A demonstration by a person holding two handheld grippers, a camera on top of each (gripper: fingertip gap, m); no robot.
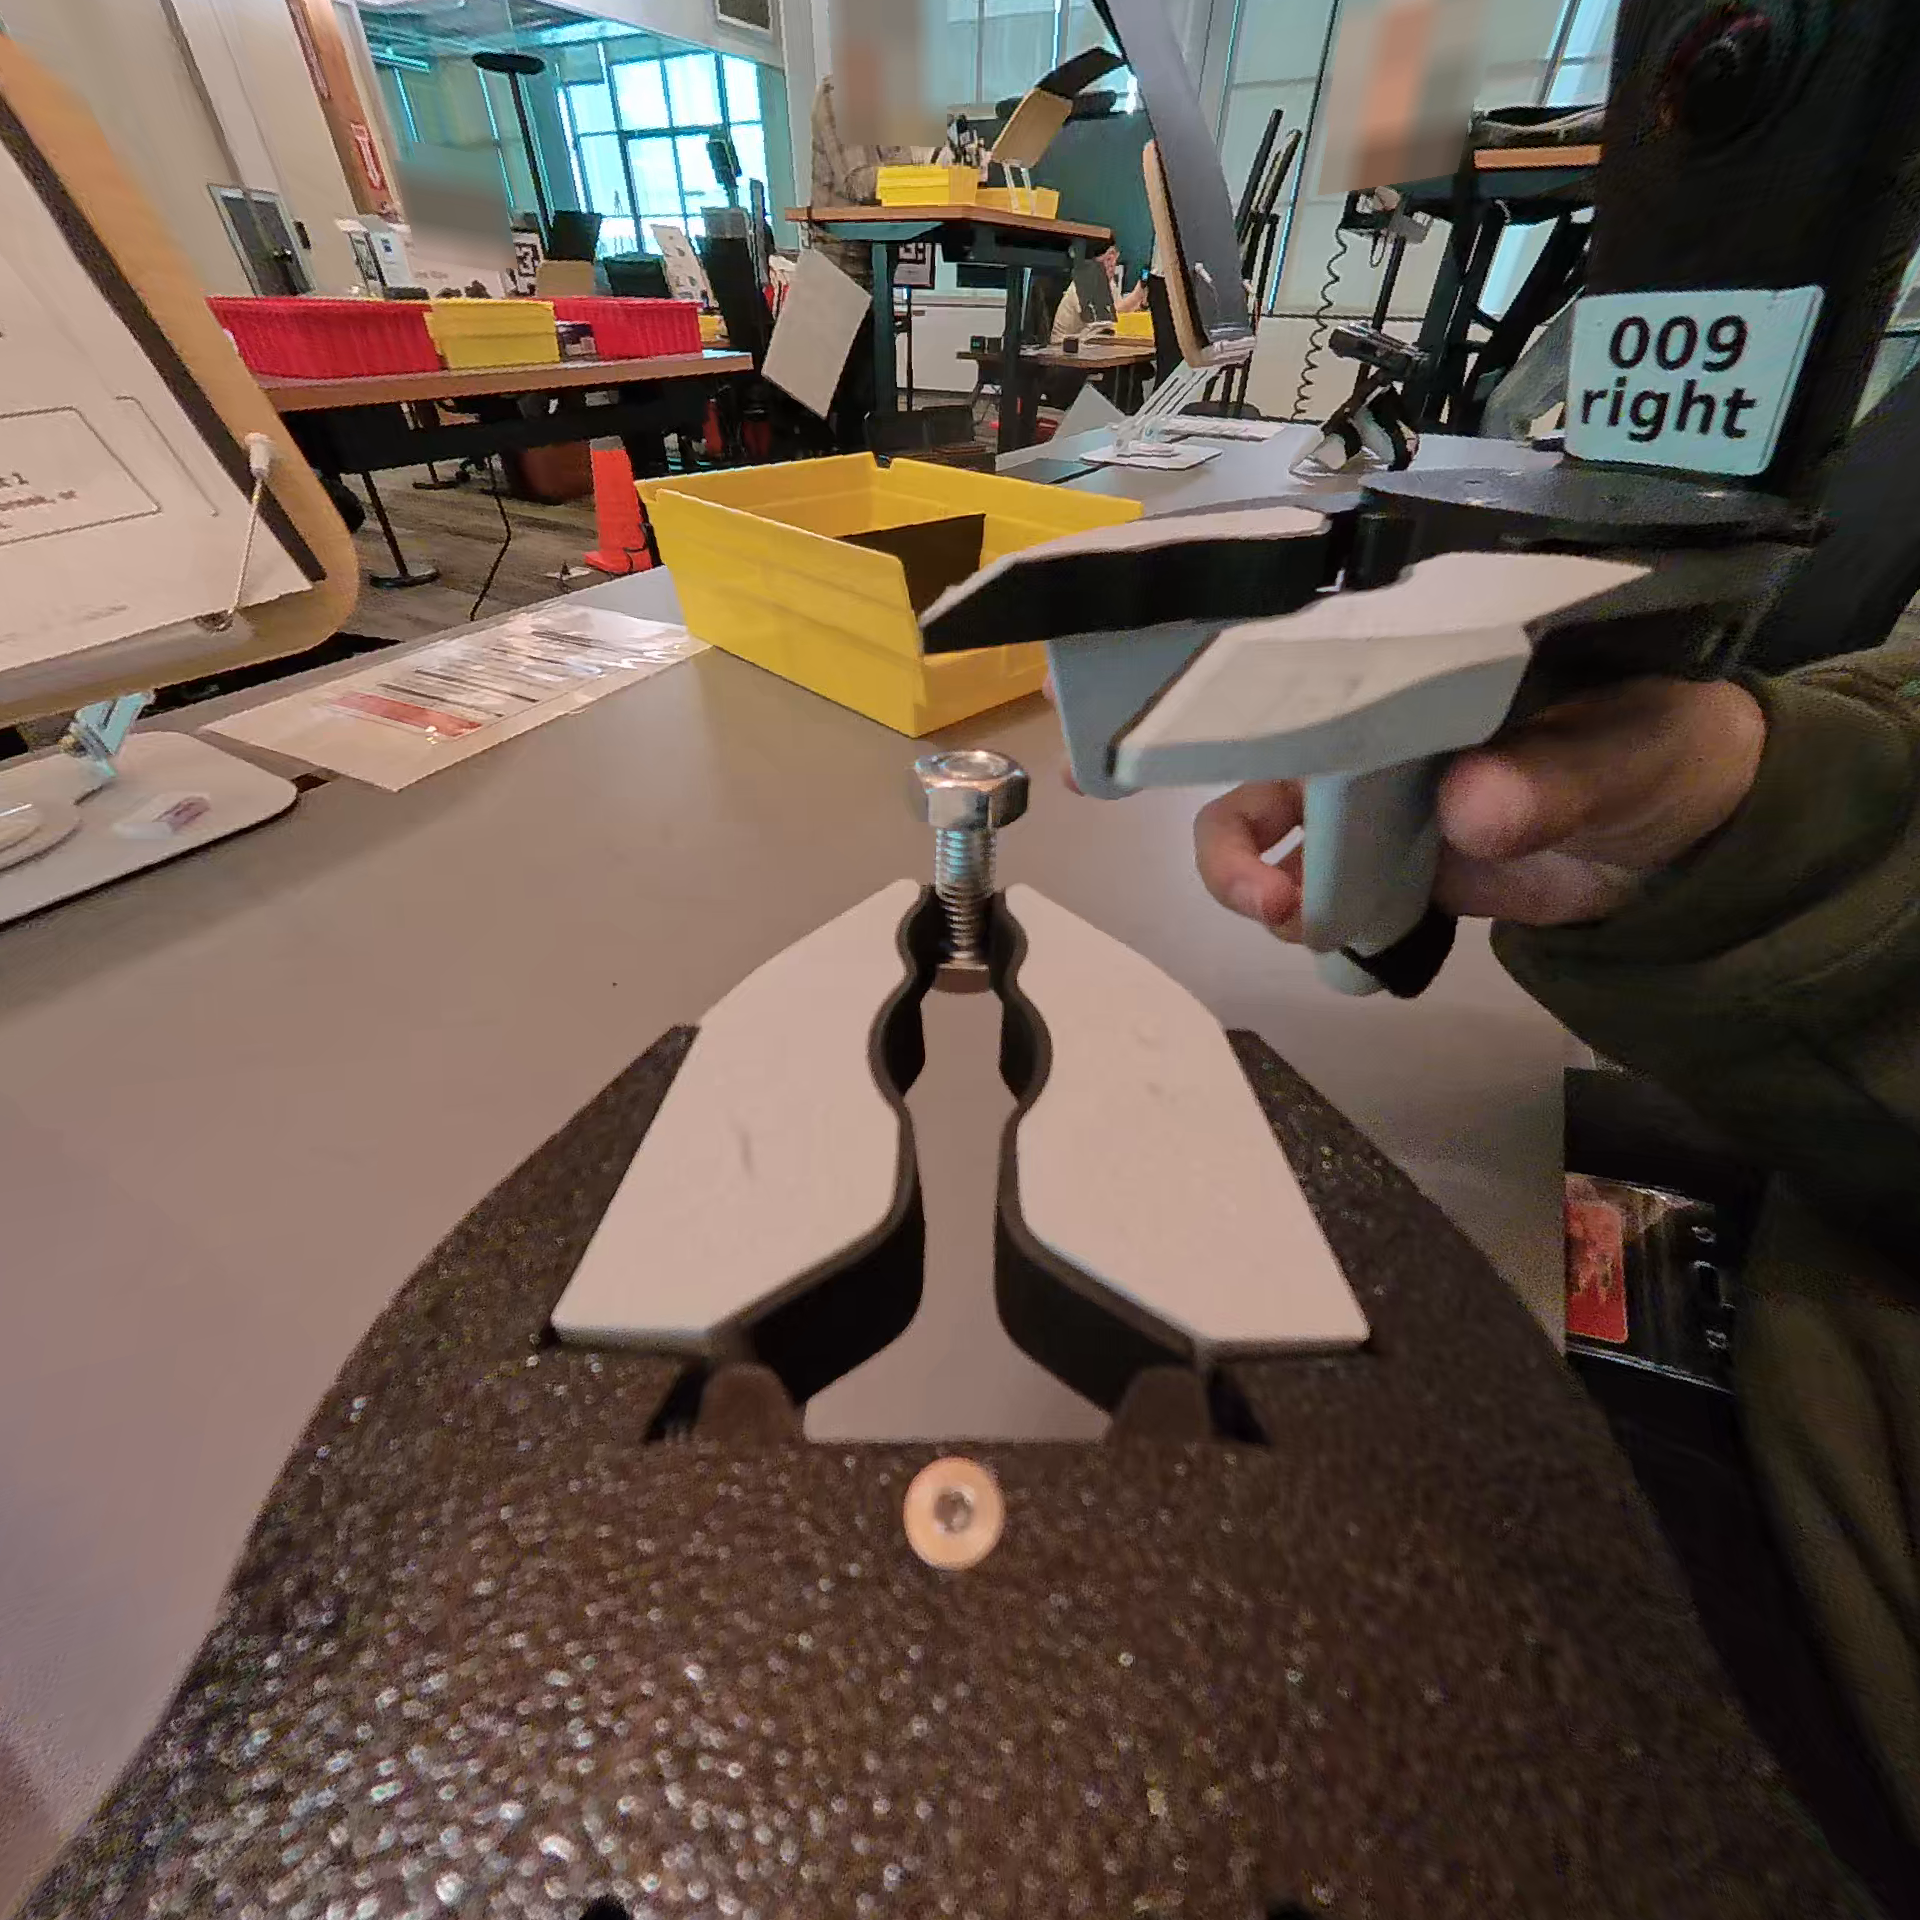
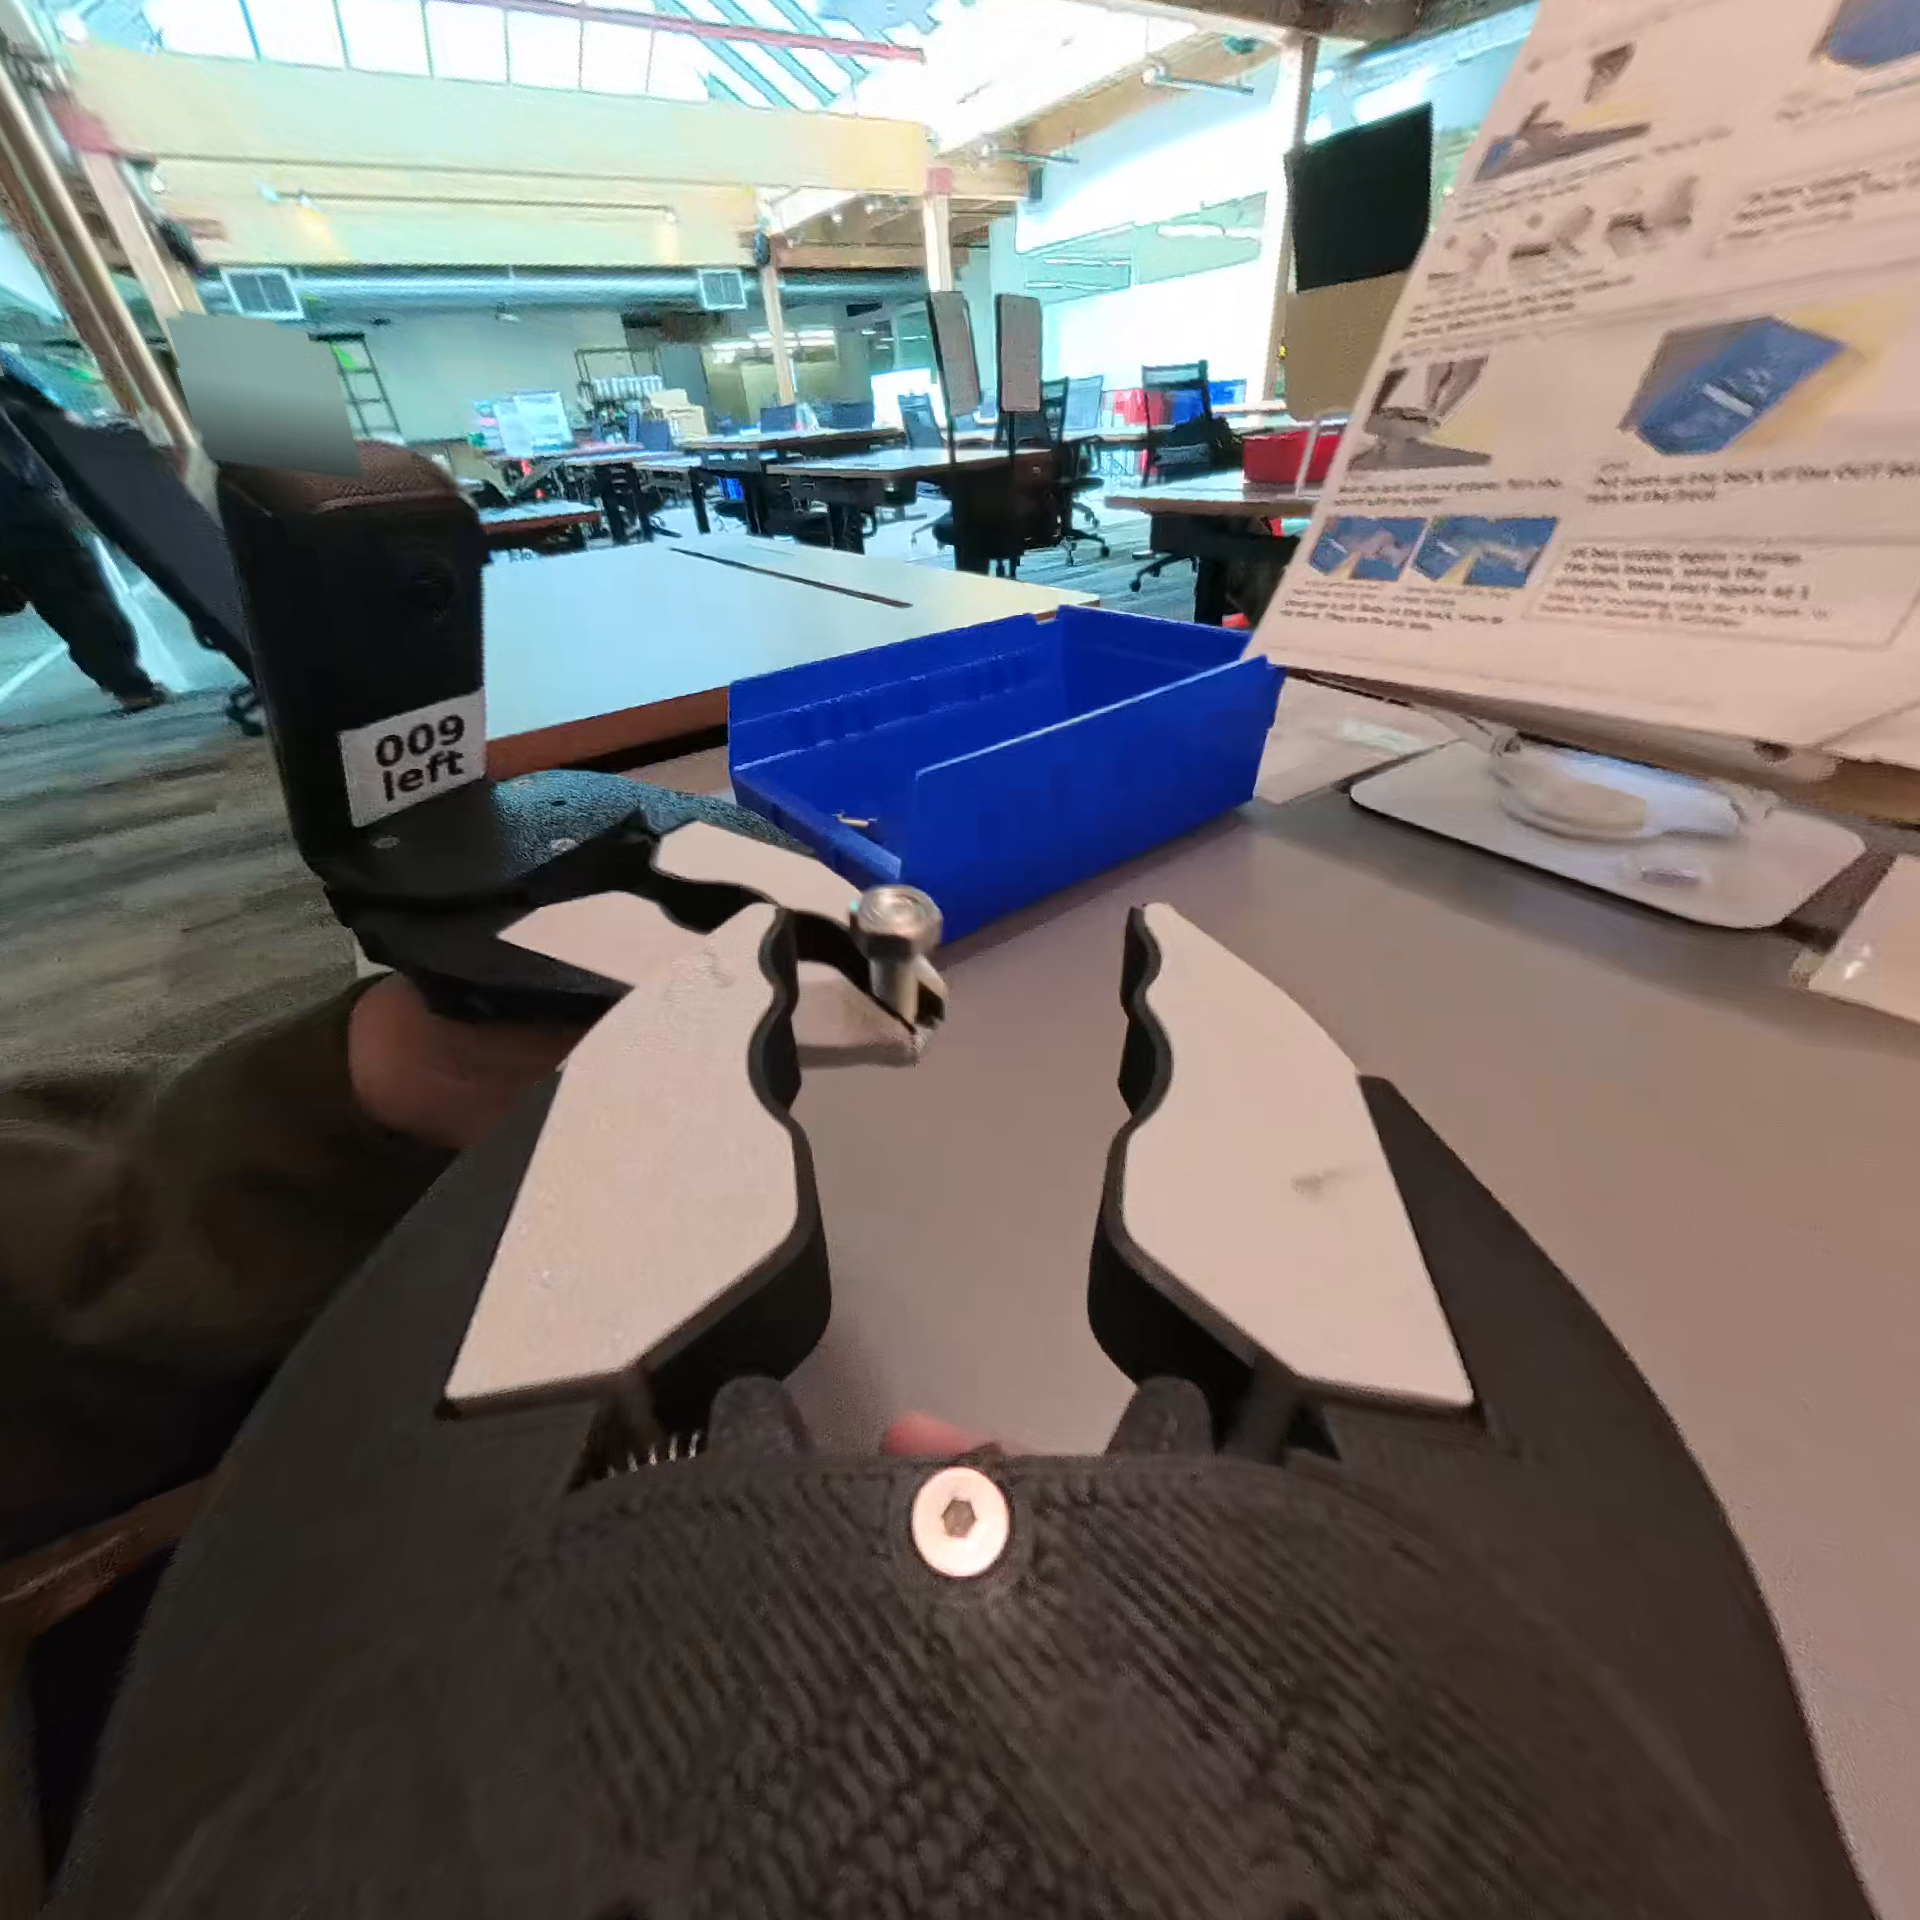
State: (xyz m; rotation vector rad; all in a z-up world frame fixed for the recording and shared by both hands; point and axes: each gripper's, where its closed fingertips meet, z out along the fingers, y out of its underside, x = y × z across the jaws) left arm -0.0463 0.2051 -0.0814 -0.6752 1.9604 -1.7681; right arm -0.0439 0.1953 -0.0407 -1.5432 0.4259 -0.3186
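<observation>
My left gripper [image 1: 961, 914] pinches a silver hex-head bolt [image 1: 966, 831] by its threaded shank, the fingers [image 1: 790, 1122] closed on it at their tips. The bolt stands upright, head on top, held above the grey table [image 1: 416, 1039]. In the right wrist view the same bolt [image 2: 902, 951] shows at about 11 o'clock from my right gripper [image 2: 961, 956], clamped in the left gripper [image 2: 914, 1013] that reaches in from 9 o'clock.

My right gripper holds nothing; its fingers [image 2: 1247, 1174] are spread wide with bare table between them. In the left wrist view it [image 1: 1018, 696] hangs at 1 o'clock, just beside and a little above the bolt's head, apart from it, with my hand [image 1: 1507, 821] around its grey handle.

A yellow bin [image 1: 831, 613] sits on the table at 12 o'clock in the left view, beyond the bolt, with a dark sheet inside. A blue bin [image 2: 1039, 769] sits at 12 o'clock in the right view, with something small and pale on its floor, too small to tell. A clipboard of printed sheets on a stand [image 2: 1662, 416] leans at 2 o'clock there. A laminated sheet [image 1: 468, 686] lies flat at 10 o'clock in the left view.
</observation>
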